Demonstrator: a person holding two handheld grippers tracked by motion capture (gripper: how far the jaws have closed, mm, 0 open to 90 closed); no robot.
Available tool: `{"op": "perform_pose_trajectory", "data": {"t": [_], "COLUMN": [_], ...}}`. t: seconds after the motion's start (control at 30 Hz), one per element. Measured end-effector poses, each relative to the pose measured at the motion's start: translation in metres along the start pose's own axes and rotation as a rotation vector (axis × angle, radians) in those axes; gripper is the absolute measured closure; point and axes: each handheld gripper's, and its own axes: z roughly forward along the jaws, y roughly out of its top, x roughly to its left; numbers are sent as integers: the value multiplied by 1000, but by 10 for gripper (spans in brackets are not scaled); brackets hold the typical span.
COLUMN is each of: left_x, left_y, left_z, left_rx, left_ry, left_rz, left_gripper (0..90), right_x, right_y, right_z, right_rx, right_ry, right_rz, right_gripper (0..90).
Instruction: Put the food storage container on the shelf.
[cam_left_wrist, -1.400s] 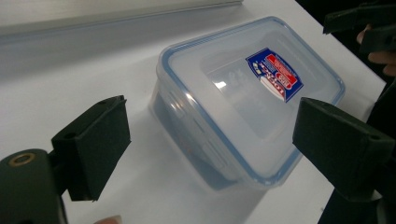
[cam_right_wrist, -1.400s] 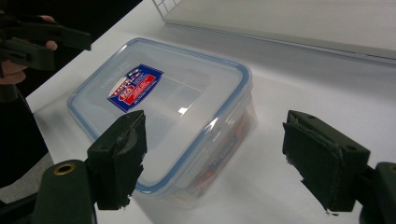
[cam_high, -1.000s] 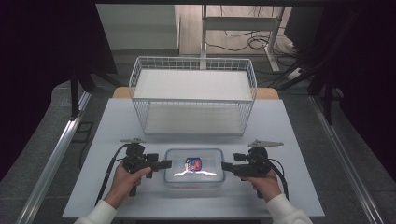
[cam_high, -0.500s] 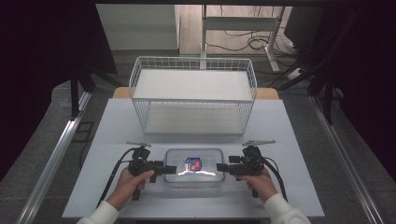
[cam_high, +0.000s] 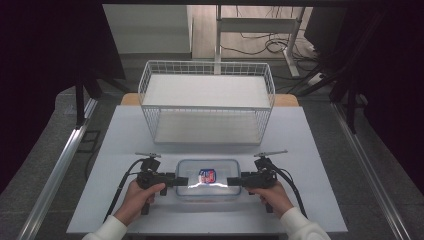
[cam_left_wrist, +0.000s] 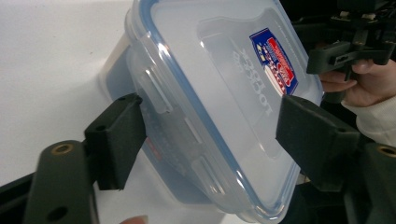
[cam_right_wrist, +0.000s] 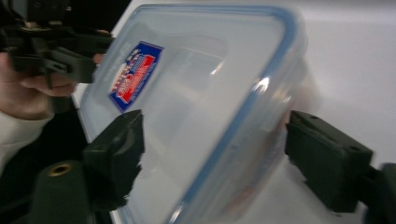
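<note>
Box: clear plastic food container (cam_high: 208, 179) w/ blue-sealed clip lid, red-blue sticker on top. Sits on the white table (cam_high: 125, 150), near edge, in front of the wire basket (cam_high: 207, 102), well apart from it.

Contents: can't tell; walls look clear, prob. empty or nearly so.

L gripper (cam_high: 181, 181): at box's left short end. Jaws have just been closing; in left gripper view the lid's end clip (cam_left_wrist: 161, 100) lies between them. One pad (cam_left_wrist: 119, 135) is at the clip/wall, the other (cam_left_wrist: 313, 135) over the lid top. Not clearly pressing yet, reads as spread around the end.

R gripper (cam_high: 233, 182): at box's right short end, mirror of L. Jaws wide, straddling the lid rim (cam_right_wrist: 247, 116); gap visible both sides, no pinch.

Handling (judgement): light, rigid shell, lid flexes a bit. Smooth, glossy plastic, so slippery under flat pads. Not fragile, but clips can pop if levered.

Where to grip (judgement): short ends, one pad under the rim lip, one on lid top, so lip stops slip. Both ends together keeps it level.

Risk (judgement): uneven squeeze could tilt or skate box on the table.
</note>
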Motion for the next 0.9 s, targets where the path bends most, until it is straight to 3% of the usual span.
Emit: {"op": "perform_pose_trajectory", "data": {"t": [0.43, 0.9], "left_x": [-7, -21], "left_y": [-6, -16], "left_z": [-10, -20], "left_rx": [-39, -78], "left_ry": [6, 16], "left_rz": [-6, 27], "left_gripper": [400, 468], "right_x": [7, 20], "right_y": [-5, -15], "right_z": [-15, -26], "right_rx": [-51, -91], "right_ry": [-11, -9], "right_rz": [69, 78], "right_gripper": [434, 499]}}
